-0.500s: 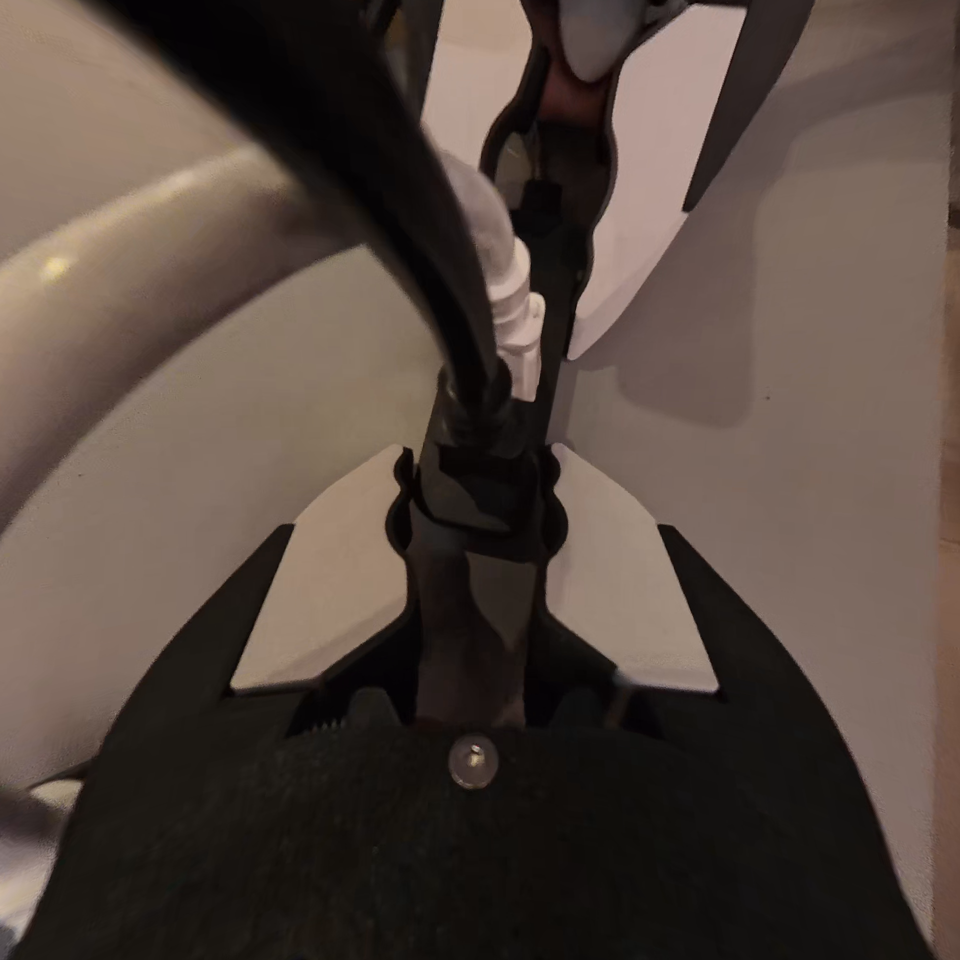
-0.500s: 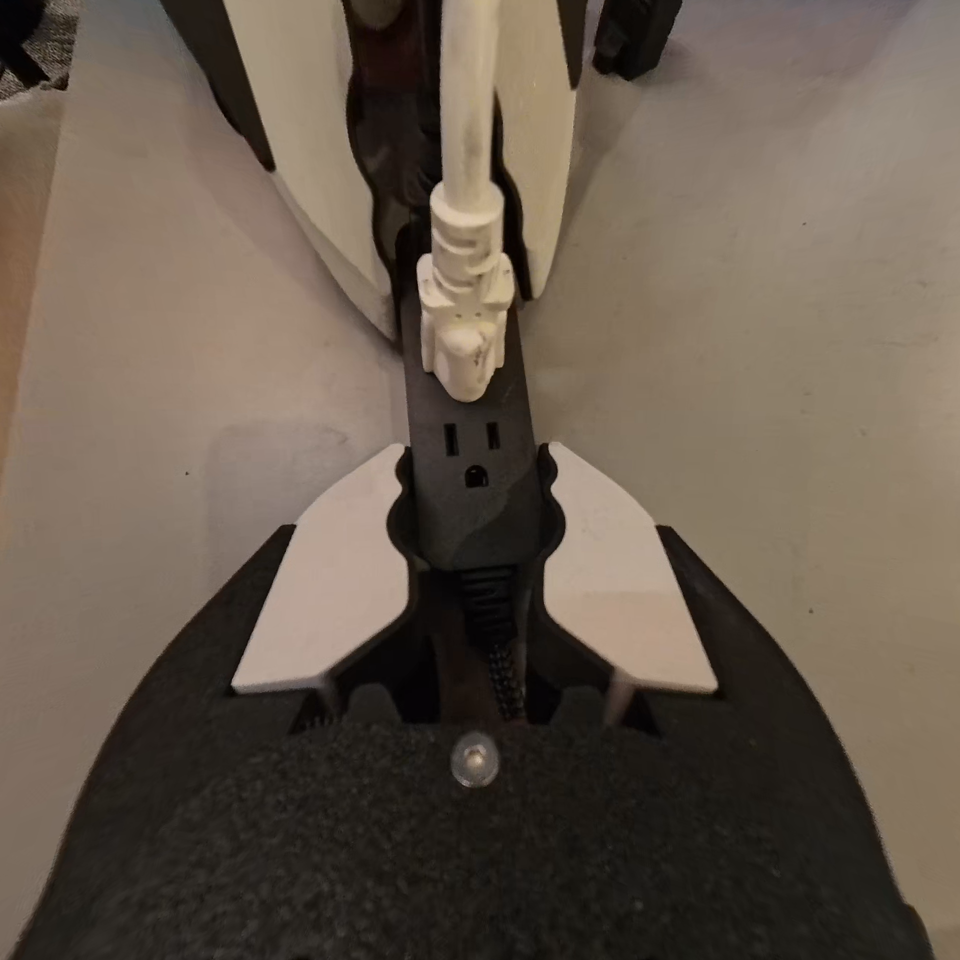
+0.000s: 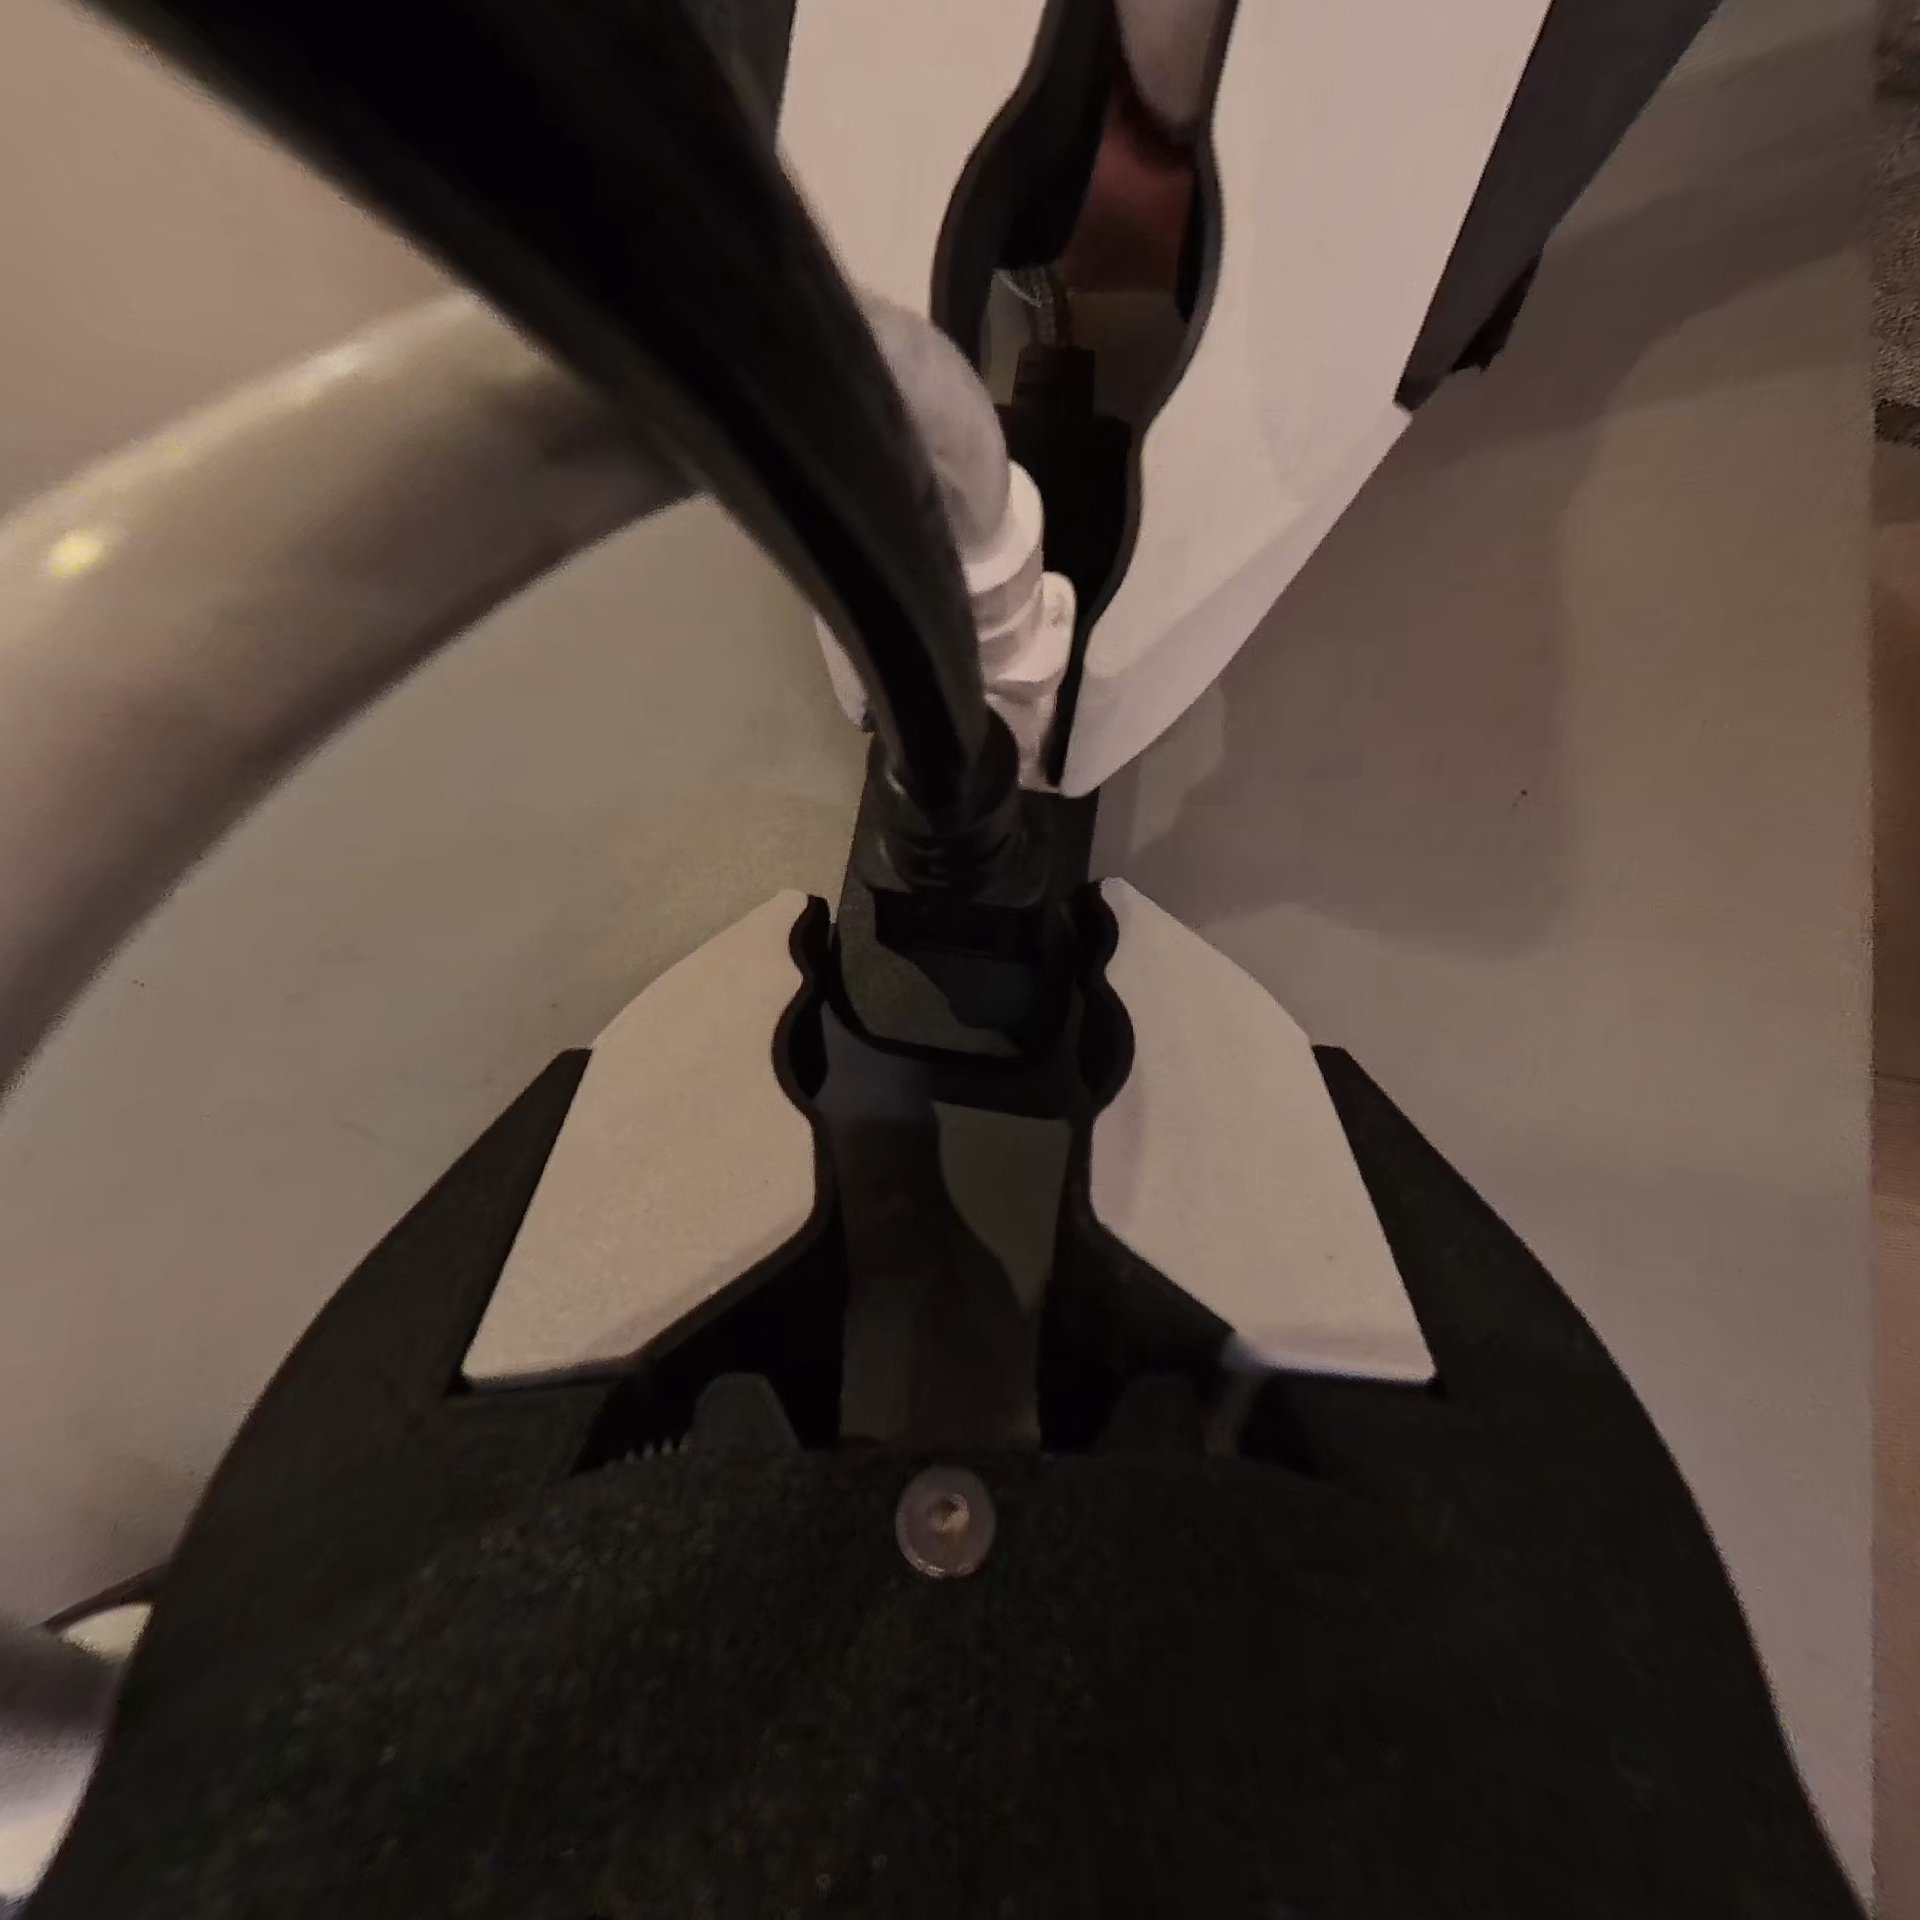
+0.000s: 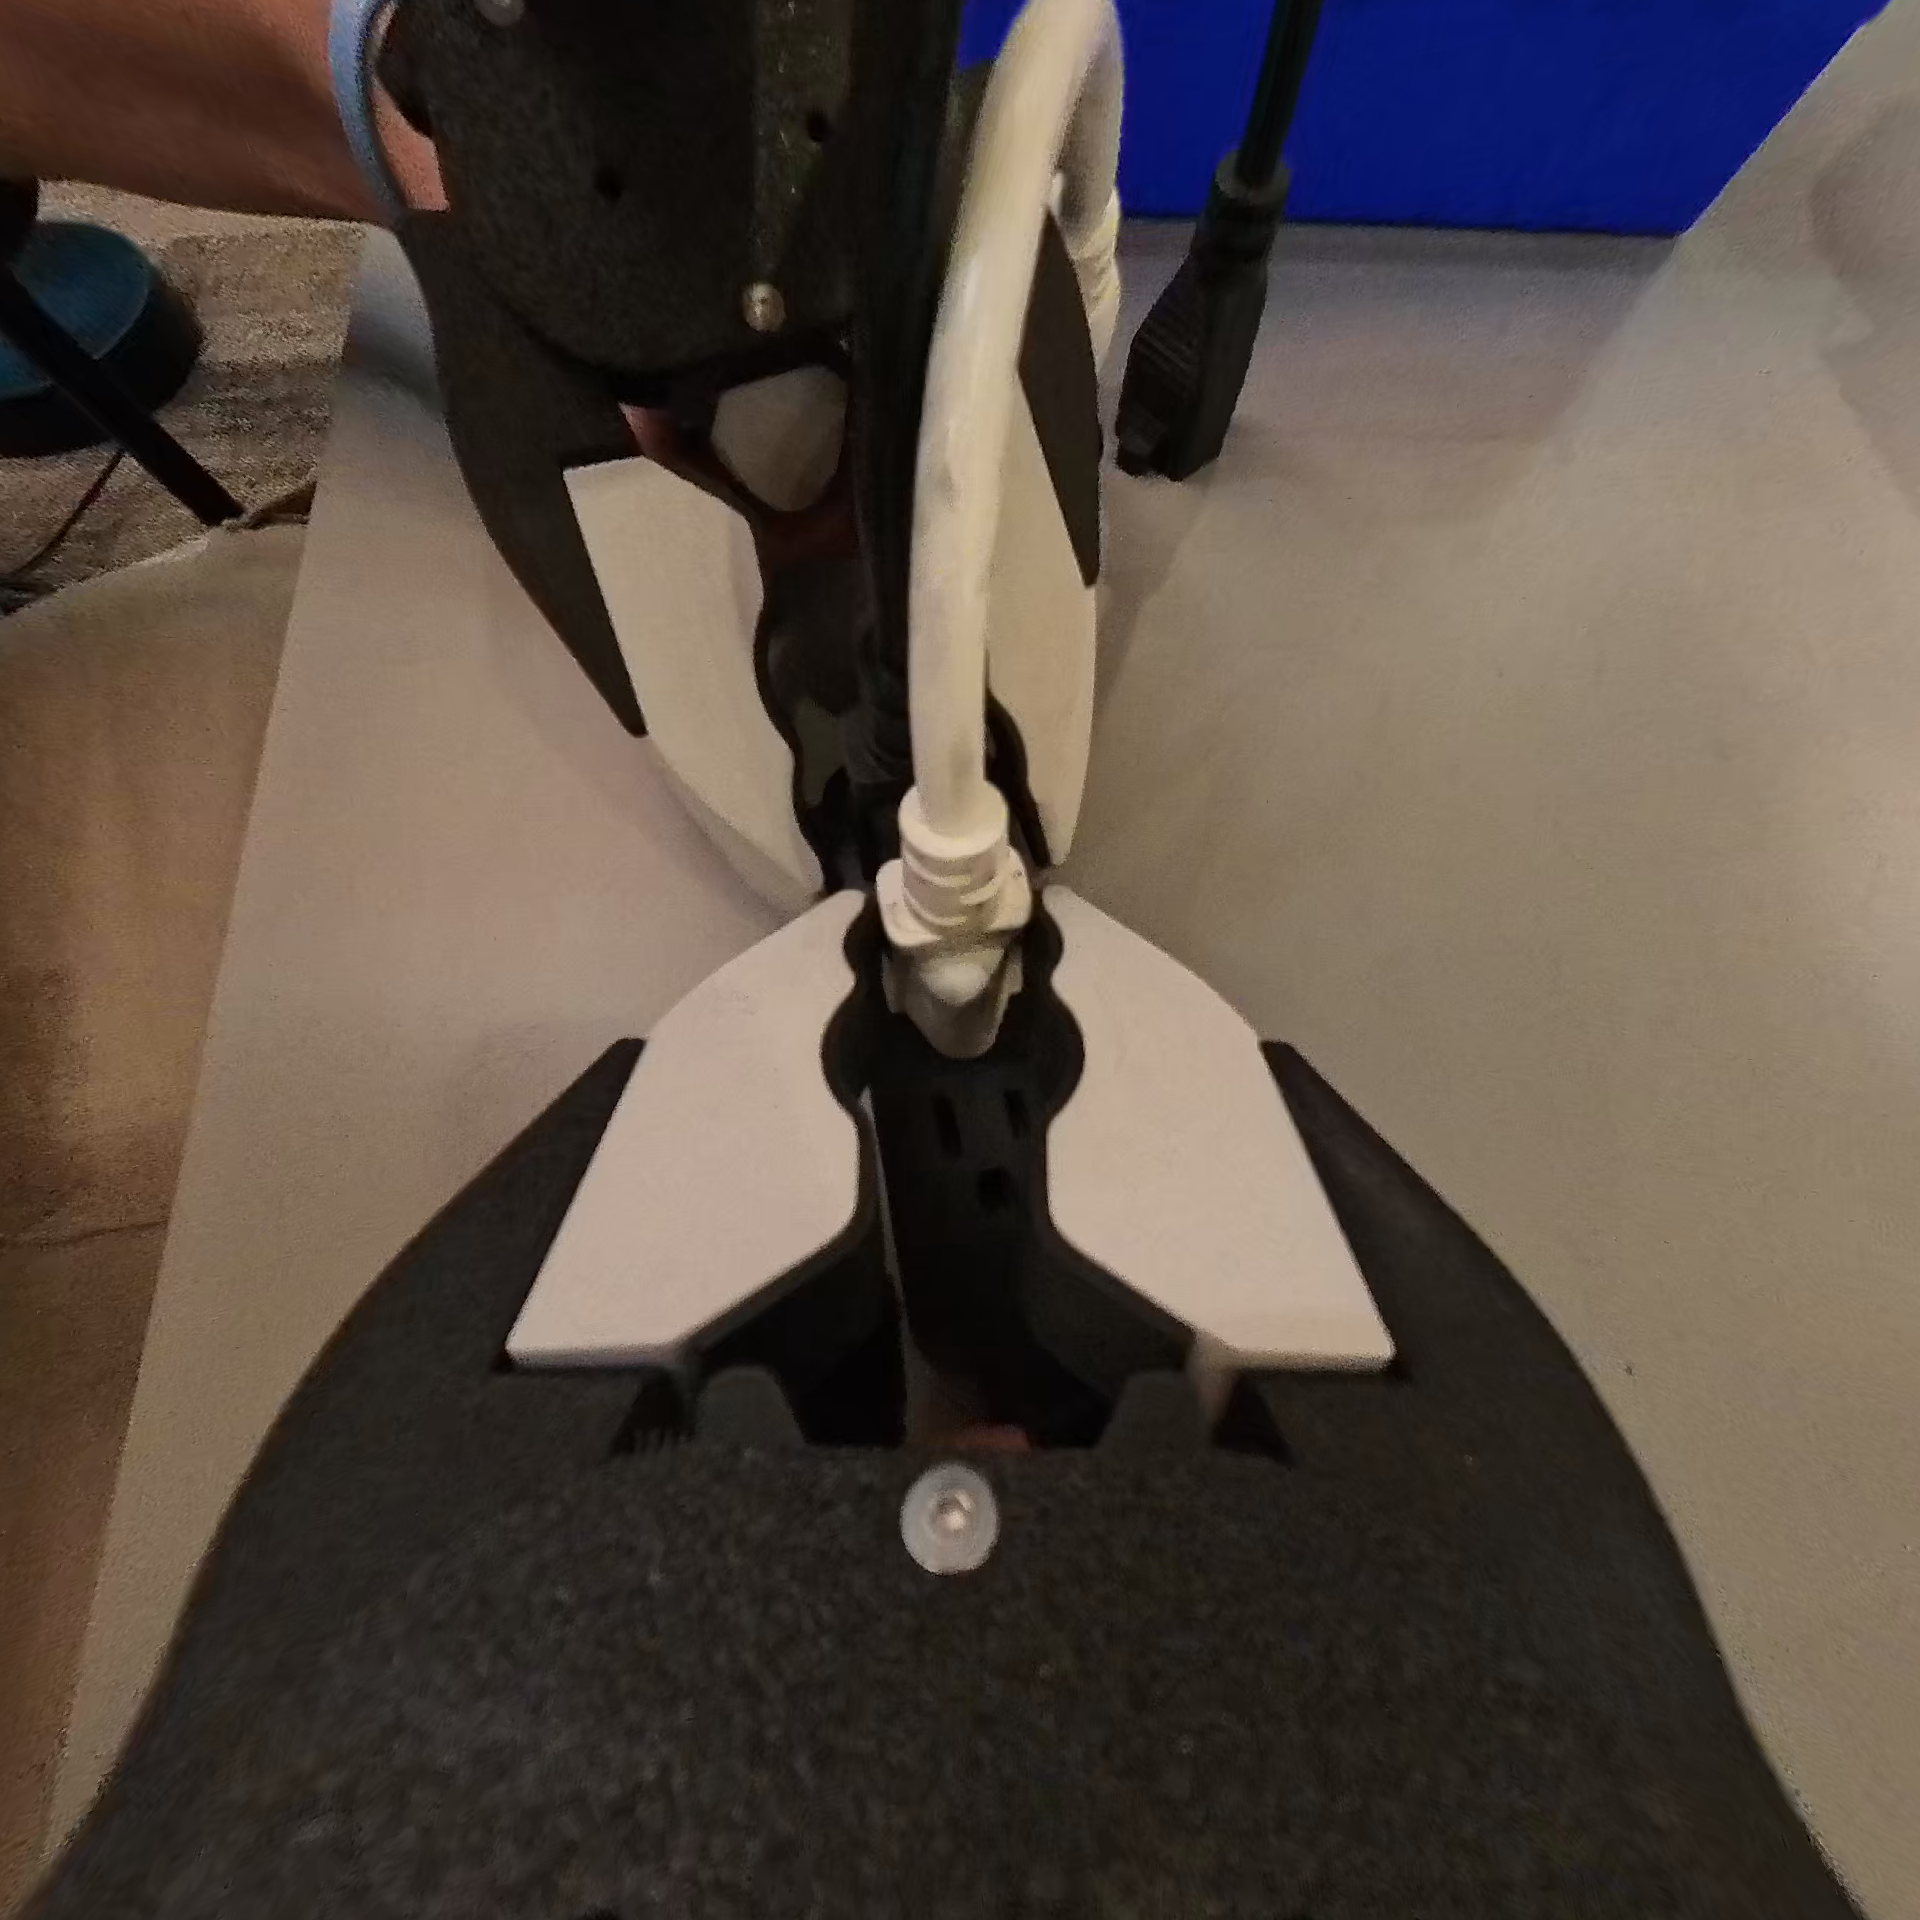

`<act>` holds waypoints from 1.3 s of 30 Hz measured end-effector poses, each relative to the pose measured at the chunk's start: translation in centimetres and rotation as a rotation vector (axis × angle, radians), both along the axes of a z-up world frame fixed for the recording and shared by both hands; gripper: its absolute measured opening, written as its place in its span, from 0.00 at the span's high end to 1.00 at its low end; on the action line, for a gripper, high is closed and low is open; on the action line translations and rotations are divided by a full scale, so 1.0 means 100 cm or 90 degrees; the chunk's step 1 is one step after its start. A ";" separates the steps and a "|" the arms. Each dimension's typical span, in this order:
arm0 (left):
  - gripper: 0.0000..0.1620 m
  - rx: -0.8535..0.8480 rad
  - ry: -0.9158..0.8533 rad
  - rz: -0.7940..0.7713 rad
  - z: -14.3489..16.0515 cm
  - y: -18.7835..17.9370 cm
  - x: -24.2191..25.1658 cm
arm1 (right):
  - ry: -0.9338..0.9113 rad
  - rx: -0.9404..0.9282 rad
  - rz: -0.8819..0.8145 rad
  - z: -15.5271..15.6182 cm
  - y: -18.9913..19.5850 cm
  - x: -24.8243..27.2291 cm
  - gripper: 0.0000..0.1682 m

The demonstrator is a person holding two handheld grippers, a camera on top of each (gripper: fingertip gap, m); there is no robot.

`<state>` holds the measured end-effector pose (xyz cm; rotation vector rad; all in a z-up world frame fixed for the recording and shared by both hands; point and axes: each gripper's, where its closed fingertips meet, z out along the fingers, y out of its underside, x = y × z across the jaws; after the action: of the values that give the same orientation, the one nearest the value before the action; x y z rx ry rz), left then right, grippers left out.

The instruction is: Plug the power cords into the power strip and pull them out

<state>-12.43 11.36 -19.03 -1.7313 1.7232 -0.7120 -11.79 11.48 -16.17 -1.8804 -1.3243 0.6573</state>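
Note:
A black power strip (image 4: 966, 1153) lies on a pale table (image 4: 1455, 935). A white plug (image 4: 951, 935) with a white cord stands in it, with an empty outlet just behind it. My right gripper (image 4: 951, 914) is shut on the white plug, fingertips on its sides. A black plug (image 3: 951, 831) sits in the strip right in front of my left gripper (image 3: 951, 935), which is shut on the strip's end. The white plug (image 3: 1023, 644) shows behind it. In the right wrist view the left gripper's fingers (image 4: 686, 644) face me across the strip.
A loose black connector (image 4: 1195, 343) rests on the table at the back right, before a blue panel (image 4: 1455, 104). A person's hand (image 4: 177, 114) is at top left. The table edge (image 4: 301, 582) runs down the left. A black cord (image 3: 623, 312) and a pale cord (image 3: 260, 520) arc past the left camera. Left and right tips are no more than a few centimetres apart. The loose black connector (image 4: 1195, 343) sits 12 cm or so from the ends of my left fingers.
My right gripper has left the strip's end, moved forward over the empty outlet and closed on the white plug. The left gripper still holds the strip.

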 end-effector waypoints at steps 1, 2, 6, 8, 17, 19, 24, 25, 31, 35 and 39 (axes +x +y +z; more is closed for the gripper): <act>0.71 -0.001 0.000 0.000 0.000 0.000 0.000 | 0.000 -0.015 0.003 0.000 0.000 0.000 0.85; 0.71 0.001 0.000 0.001 0.000 0.001 0.000 | 0.002 -0.023 0.011 0.000 -0.001 0.001 0.85; 0.71 0.003 0.001 -0.009 -0.001 -0.002 0.002 | 0.004 -0.033 0.029 -0.001 -0.005 0.006 0.85; 0.72 0.002 0.002 -0.008 0.000 -0.002 0.003 | 0.001 -0.032 0.030 -0.001 -0.004 0.005 0.85; 0.71 0.003 0.002 -0.013 -0.001 -0.001 0.005 | -0.007 -0.043 0.023 -0.001 -0.003 0.009 0.85; 0.72 0.007 0.003 -0.014 0.000 -0.001 0.006 | -0.031 -0.042 0.020 0.000 -0.002 0.007 0.86; 0.71 0.005 0.002 -0.017 -0.001 -0.001 0.006 | -0.022 -0.041 0.027 0.000 -0.003 0.010 0.85; 0.71 0.004 0.002 -0.019 -0.001 -0.002 0.006 | -0.001 -0.048 0.026 -0.001 -0.004 0.011 0.85; 0.72 0.007 0.001 -0.010 0.000 0.001 0.007 | -0.042 -0.031 0.011 0.002 0.002 0.007 0.86; 0.72 0.010 0.002 -0.026 -0.001 -0.002 0.008 | -0.005 -0.040 0.027 -0.001 -0.004 0.013 0.85; 0.73 0.021 0.020 -0.021 0.001 0.001 0.009 | -0.055 -0.023 0.009 0.004 0.002 0.007 0.86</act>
<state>-11.52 11.44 -18.98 -1.7048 1.7783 -0.6697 -11.07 11.64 -15.81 -1.9506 -1.3893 0.6167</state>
